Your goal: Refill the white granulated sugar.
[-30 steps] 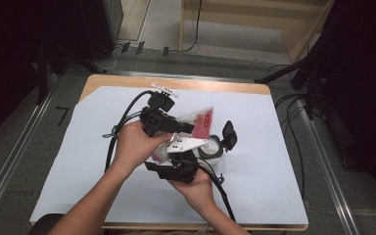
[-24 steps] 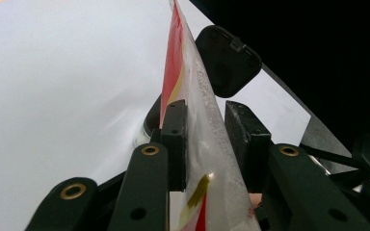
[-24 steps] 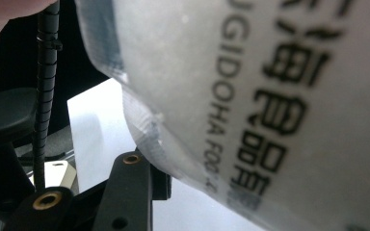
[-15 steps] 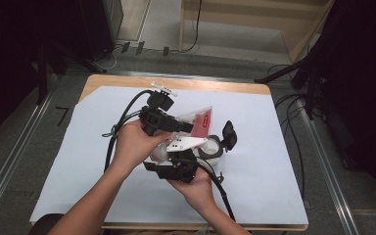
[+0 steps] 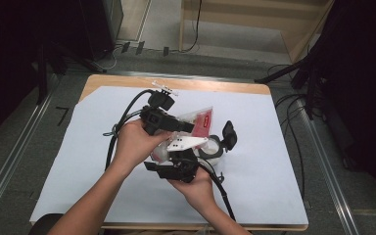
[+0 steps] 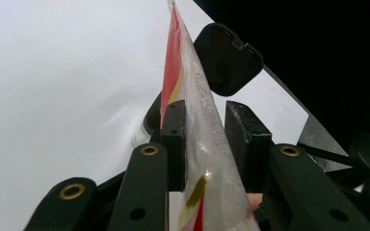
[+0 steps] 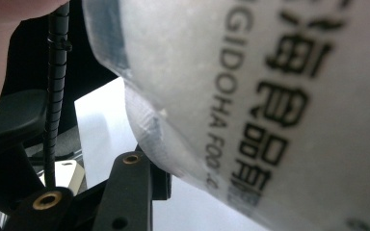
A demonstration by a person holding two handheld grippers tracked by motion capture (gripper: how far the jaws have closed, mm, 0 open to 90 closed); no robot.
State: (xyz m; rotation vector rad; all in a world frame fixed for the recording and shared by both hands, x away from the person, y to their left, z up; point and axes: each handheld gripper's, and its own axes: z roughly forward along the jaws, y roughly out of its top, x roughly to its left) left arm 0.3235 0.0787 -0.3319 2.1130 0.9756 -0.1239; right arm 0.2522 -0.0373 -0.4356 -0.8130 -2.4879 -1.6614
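The translucent container close before the right gripper's camera bears black print running sideways: Latin capitals that read roughly "GIDOHA FOO", cut off at both ends, beside a line of Chinese characters, among them what looks like 食品. The clear bag with red and yellow print shows no legible lettering in the left gripper view, and in the high view its red label is too small to read.
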